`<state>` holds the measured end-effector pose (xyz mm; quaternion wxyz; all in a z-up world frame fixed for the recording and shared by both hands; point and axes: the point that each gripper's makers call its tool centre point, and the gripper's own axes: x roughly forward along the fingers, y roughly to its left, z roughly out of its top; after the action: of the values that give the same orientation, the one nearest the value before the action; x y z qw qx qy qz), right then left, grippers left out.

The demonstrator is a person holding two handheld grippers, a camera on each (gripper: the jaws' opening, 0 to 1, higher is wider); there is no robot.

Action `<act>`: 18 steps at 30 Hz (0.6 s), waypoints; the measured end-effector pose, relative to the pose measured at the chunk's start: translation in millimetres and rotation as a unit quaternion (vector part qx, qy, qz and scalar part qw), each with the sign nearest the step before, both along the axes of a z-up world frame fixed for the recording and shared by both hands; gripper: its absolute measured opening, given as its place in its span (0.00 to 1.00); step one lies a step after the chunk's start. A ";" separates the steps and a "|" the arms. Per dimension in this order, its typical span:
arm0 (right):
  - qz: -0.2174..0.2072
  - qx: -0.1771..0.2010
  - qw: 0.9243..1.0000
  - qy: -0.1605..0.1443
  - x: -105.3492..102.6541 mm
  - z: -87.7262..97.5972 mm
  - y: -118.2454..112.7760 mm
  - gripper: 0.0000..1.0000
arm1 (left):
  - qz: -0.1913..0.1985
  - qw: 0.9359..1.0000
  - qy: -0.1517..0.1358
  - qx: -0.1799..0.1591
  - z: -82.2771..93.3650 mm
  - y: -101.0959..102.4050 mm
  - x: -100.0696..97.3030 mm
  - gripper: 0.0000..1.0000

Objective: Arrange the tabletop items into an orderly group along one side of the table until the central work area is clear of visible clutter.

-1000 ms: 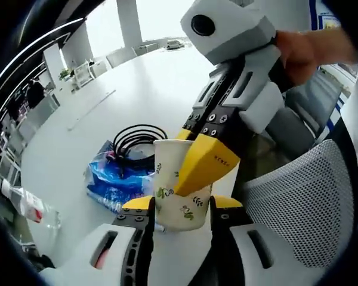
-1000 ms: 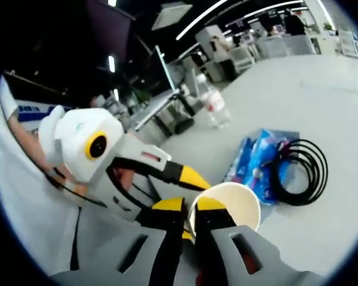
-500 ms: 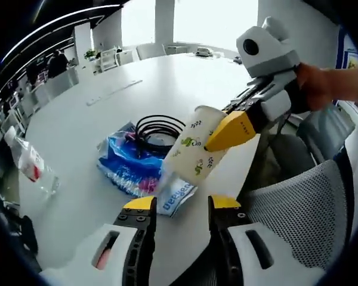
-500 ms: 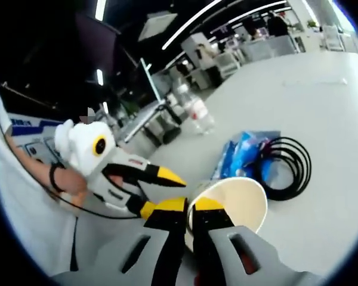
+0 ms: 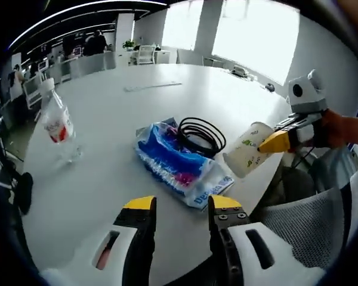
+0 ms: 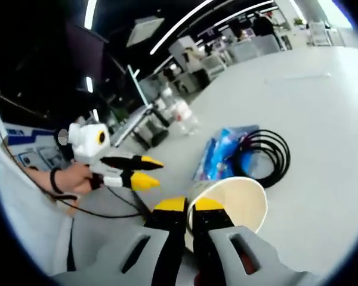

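A white paper cup (image 6: 235,202) with a green leaf print is pinched by its rim in my right gripper (image 6: 188,208), which is shut on it. In the left gripper view the same cup (image 5: 246,157) hangs tilted over the table's near edge, held by the right gripper (image 5: 278,142). My left gripper (image 5: 180,205) is open and holds nothing, drawn back from the cup. On the white table (image 5: 107,113) lie a blue plastic packet (image 5: 178,164) and a coil of black cable (image 5: 198,133) touching it. A clear water bottle (image 5: 56,122) with a red label stands at the left.
A grey mesh chair (image 5: 307,220) sits right of the table edge. A thin ruler-like strip (image 5: 152,87) lies far across the table. Office desks and chairs stand in the background. A person's hand (image 6: 71,179) holds the left gripper (image 6: 137,171) in the right gripper view.
My left gripper has let go of the cup and pulled back and away. The right gripper keeps the cup, now farther from the left one.
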<state>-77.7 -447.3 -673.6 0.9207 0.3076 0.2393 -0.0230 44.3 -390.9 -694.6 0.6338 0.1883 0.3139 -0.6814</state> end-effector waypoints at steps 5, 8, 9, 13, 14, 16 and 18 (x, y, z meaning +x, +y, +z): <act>-0.025 0.007 1.000 0.005 -10.1 -4.6 -5.2 0.00 | 0.065 0.997 0.029 -0.012 1.5 1.6 21.1 0.33; -0.039 0.009 0.999 0.008 -14.4 -5.4 -8.9 0.00 | 0.085 0.996 0.031 -0.019 3.4 2.4 31.6 0.34; -0.042 0.010 0.999 0.008 -15.4 -5.7 -9.9 0.00 | 0.094 0.995 0.033 -0.022 4.1 3.0 35.6 0.34; -0.052 0.010 0.999 0.011 -17.7 -6.2 -13.2 0.00 | 0.118 0.992 0.037 -0.027 4.6 8.4 46.3 0.35; -0.055 0.010 0.998 0.012 -18.2 -6.5 -14.1 0.00 | 0.128 0.991 0.039 -0.027 3.9 11.2 50.6 0.35; -0.062 0.013 0.998 0.014 -19.1 -7.2 -15.6 0.00 | 0.146 0.988 0.048 -0.030 3.9 14.6 56.3 0.36; -0.068 0.013 0.997 0.016 -20.0 -6.5 -15.9 0.00 | 0.165 0.984 0.050 -0.036 5.9 18.0 63.1 0.36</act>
<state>-97.7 -463.2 -680.1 0.9090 0.3350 0.2325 -0.0869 107.4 -373.0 -688.7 0.7275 0.0767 0.3475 -0.5866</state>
